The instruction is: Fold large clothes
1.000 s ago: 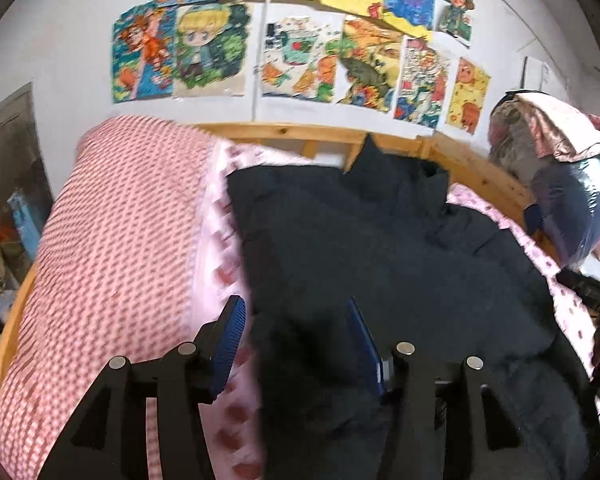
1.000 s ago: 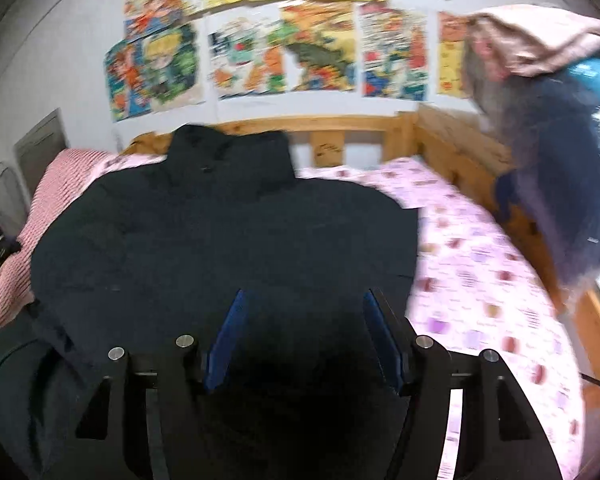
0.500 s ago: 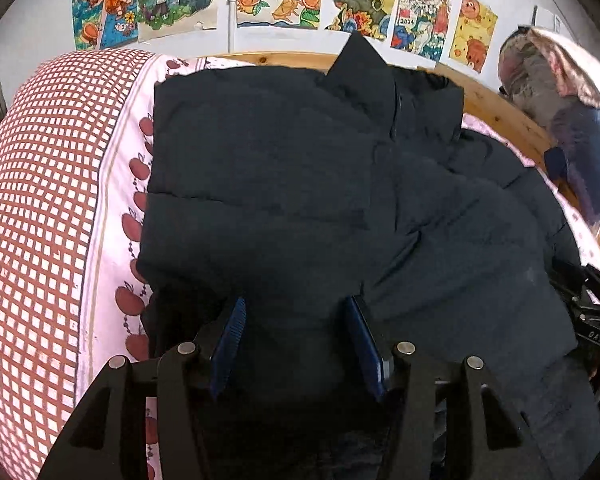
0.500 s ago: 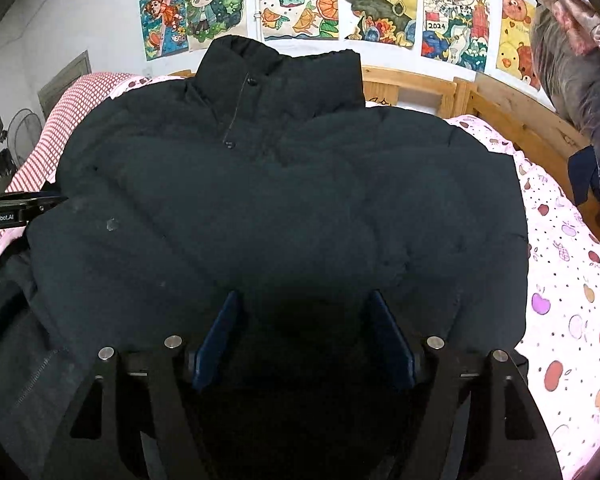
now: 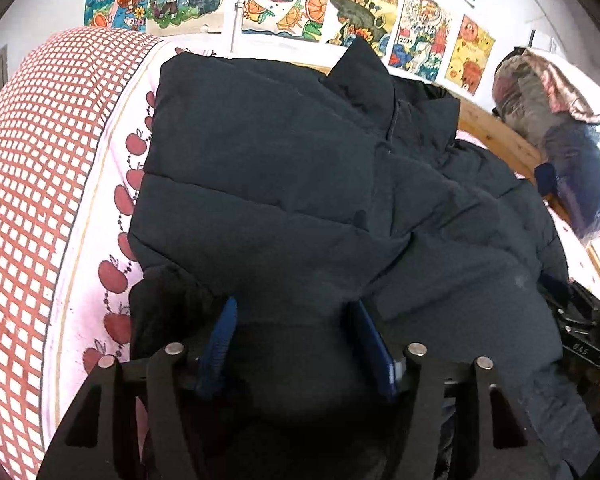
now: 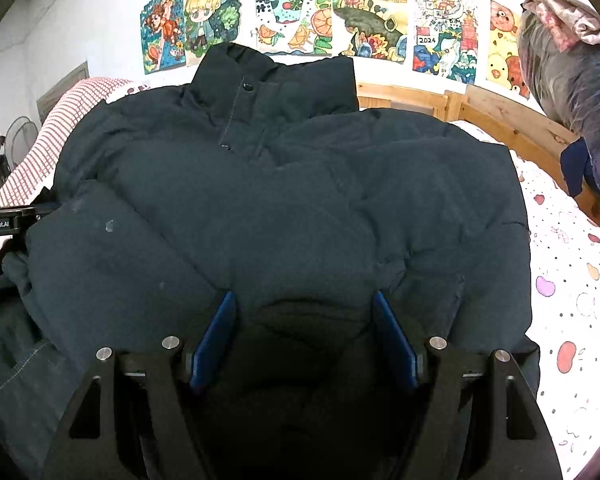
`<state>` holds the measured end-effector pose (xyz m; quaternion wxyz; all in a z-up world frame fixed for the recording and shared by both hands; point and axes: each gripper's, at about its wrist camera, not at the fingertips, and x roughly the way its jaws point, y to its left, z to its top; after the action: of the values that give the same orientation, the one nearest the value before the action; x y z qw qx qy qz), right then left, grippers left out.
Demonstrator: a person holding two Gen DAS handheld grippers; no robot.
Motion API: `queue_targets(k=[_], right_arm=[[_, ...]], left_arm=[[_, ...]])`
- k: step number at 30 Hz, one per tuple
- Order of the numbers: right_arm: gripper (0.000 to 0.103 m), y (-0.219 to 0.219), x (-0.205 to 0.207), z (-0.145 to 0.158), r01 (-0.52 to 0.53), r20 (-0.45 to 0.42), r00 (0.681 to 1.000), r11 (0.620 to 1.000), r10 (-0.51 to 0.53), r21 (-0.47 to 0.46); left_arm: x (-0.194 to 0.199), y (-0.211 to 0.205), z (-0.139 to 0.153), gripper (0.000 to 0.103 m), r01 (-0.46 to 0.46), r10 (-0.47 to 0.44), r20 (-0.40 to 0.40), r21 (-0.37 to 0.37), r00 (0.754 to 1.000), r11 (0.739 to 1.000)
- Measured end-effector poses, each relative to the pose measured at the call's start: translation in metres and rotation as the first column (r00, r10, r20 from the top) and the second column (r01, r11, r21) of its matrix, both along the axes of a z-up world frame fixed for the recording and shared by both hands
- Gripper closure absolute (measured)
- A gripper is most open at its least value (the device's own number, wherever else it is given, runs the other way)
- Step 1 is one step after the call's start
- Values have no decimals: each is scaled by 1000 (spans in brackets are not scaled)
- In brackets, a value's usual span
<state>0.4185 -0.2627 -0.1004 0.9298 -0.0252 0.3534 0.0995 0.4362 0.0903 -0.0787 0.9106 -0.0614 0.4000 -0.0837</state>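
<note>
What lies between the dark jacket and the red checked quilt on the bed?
In the left wrist view, a strip of white fabric printed with red apples lies between the dark jacket and the red checked quilt.

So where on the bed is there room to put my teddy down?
Two bare strips: the spotted sheet between the jacket and the wooden bed rail, and the apple-print strip between the jacket and the checked quilt. The middle is crowded: the jacket covers it, with both grippers over its near edge.
</note>
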Motion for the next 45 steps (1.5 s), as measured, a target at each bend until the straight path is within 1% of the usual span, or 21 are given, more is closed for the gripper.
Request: queue_targets(k=[1,3,12,14,15,18,20,21,23,25,28,31,34,35,36,39,42,45], right_arm=[[36,0,-1,0,0,4,1000,1000,0,2],[36,0,-2,-1,2,9,1000,1000,-2,3],[32,1,-9,-2,15,38,999,1000,-15,0],[29,2,-10,-1,20,46,999,1000,-19,-6],[28,2,-11,-1,25,50,998,1000,-24,-12],[20,5,-13,4,34,57,998,999,-31,-42],[15,4,-14,10,37,55,998,998,-35,-49],[15,2,-13,14,30,46,999,999,-28,-42],[15,-3,-7,22,11,7,1000,1000,-11,-7],[15,-8,2,28,4,-44,999,1000,-3,31],[15,-15,21,42,15,-74,997,997,-10,71],[15,-24,54,61,52,-99,994,991,-40,122],[14,-30,89,75,90,-105,992,983,-74,157],[14,-32,106,82,107,-100,991,981,-92,161],[14,-32,115,83,116,-97,990,980,-102,159],[14,-34,154,90,133,-81,989,977,-121,163],[14,-31,198,92,134,-85,989,974,-120,185],[15,-28,236,86,141,-91,988,963,-123,232]], left_arm=[[-1,-1,0,39,3,-3,3,-4,1000,1000],[-4,-2,0,32,12,-12,10,-7,1000,1000],[-12,-12,-3,9,35,-35,36,8,999,999],[-12,-16,-3,4,41,-41,37,14,998,999],[-12,-19,-2,3,45,-46,32,31,998,998],[-12,-26,8,3,42,-44,21,90,999,995],[-13,-29,20,3,29,-34,33,135,999,990],[-14,-29,27,3,23,-30,44,152,999,988],[-14,-27,41,3,31,-40,64,147,997,989],[-8,-25,56,3,47,-55,67,115,996,992],[13,-19,77,2,33,-37,63,73,997,997],[45,-14,98,2,-2,-1,80,44,997,999],[79,-13,111,2,-88,81,114,60,990,994],[93,-12,115,2,-117,110,124,53,986,992],[106,-12,118,2,-134,128,129,37,983,990],[147,-15,122,2,-151,150,128,4,980,988],[191,-26,120,2,-124,125,128,-22,984,992],[226,-41,109,2,-106,109,113,-34,988,994]])
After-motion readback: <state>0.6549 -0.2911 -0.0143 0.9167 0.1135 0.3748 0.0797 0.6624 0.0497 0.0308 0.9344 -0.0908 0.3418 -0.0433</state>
